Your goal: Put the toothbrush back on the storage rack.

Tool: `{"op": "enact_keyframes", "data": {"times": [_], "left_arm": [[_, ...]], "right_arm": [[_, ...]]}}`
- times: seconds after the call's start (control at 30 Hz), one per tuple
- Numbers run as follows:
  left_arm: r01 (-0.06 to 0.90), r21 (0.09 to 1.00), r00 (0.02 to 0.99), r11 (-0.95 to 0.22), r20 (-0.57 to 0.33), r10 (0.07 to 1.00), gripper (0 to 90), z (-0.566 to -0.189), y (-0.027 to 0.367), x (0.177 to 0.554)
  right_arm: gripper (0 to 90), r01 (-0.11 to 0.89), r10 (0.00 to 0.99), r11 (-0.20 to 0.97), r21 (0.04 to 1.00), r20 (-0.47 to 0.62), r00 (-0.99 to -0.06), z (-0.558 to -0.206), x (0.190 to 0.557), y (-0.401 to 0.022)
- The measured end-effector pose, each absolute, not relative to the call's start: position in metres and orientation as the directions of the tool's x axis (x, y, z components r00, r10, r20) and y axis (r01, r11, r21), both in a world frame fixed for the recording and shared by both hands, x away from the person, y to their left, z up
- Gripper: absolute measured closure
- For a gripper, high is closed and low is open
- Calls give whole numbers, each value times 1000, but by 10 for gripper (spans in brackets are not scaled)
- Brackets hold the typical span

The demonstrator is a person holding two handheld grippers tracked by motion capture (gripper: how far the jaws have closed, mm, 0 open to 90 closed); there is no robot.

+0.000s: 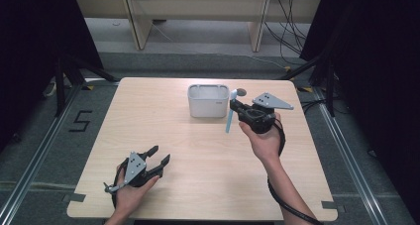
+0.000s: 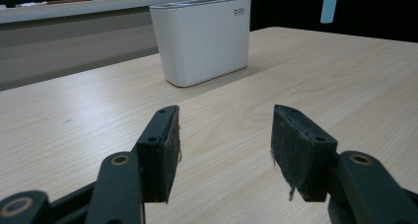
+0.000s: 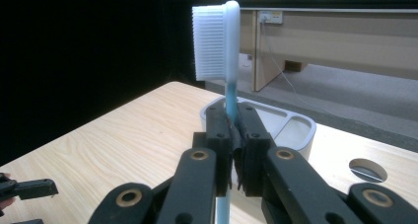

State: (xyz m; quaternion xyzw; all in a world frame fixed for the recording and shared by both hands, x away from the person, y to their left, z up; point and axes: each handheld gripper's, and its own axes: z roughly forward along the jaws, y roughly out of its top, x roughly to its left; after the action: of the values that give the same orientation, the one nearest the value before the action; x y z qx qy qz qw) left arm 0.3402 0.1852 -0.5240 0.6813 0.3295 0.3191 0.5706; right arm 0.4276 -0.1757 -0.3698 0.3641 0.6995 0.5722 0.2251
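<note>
Toothbrush (image 3: 227, 76) stands upright, clamped at its blue handle by the fingers of the right gripper (image 3: 235, 135), just beside the white holder (image 1: 208, 100) on the tabletop (image 1: 198, 155). Left gripper (image 2: 224, 145) hovers near the front edge, fingers apart with nothing between them.

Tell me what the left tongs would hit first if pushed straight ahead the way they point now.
Probably the white holder: it stands beyond the open left tongs, slightly left of their line, with bare table between. They might just pass it.
</note>
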Motion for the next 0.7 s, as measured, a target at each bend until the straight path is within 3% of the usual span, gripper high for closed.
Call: {"op": "enact_keyframes", "data": {"times": [0.7], "left_arm": [[111,986,563,-127,43,826,442,-523,187,339]], "right_arm": [[864,239,805,78,968,80,-587,-361,448,-180]]}}
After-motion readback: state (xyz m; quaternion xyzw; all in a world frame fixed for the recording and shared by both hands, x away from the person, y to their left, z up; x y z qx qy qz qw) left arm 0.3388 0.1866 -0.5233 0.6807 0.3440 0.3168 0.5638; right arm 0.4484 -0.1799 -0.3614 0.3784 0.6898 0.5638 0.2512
